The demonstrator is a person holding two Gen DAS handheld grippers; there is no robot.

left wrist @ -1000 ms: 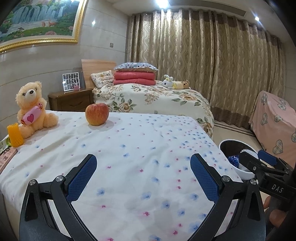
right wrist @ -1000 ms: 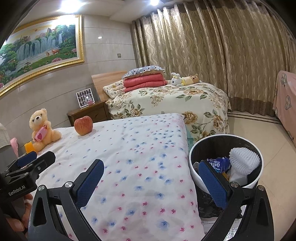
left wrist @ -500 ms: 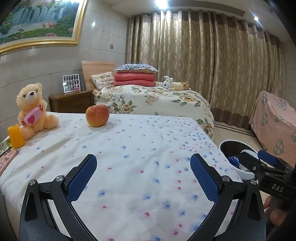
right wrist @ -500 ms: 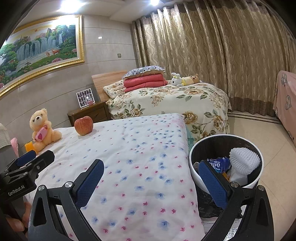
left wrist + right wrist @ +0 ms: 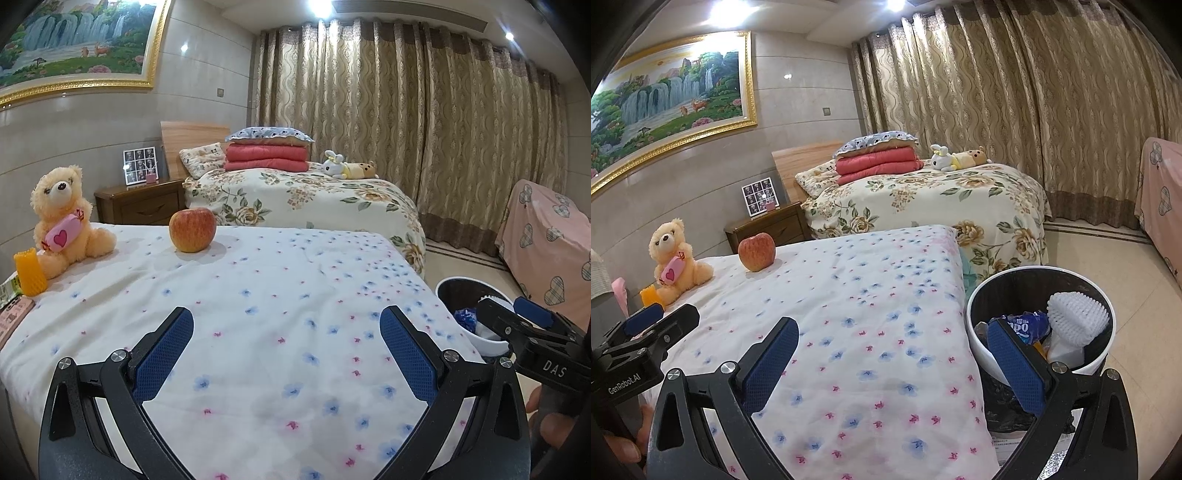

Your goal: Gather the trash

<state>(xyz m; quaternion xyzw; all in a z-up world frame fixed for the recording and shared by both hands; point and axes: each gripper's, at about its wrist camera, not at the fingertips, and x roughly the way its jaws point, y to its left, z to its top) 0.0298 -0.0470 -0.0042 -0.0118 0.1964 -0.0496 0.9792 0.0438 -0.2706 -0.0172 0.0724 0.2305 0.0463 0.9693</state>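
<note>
A white trash bin (image 5: 979, 325) with a black liner stands on the floor beside the bed's right edge; it holds a blue wrapper (image 5: 1027, 326) and a white foam net (image 5: 1076, 317). In the left wrist view the bin (image 5: 491, 345) sits behind the right gripper's tip. My left gripper (image 5: 286, 328) is open over the flowered bedspread (image 5: 258, 314) with nothing between its fingers. My right gripper (image 5: 894, 341) is open too, its right finger in front of the bin. An orange foam net (image 5: 29, 273) and flat packets (image 5: 13, 317) lie at the bed's far left.
A red apple (image 5: 192, 229) and a teddy bear (image 5: 64, 218) sit at the far side of the bedspread. Beyond stand a wooden nightstand (image 5: 142, 203), a second bed with floral cover (image 5: 314, 206), curtains, and a pink covered chair (image 5: 546, 236) on the right.
The left wrist view has shifted slightly, so the apple and teddy bear sit a little further right. Both grippers stay open and the right wrist view is nearly unchanged.
</note>
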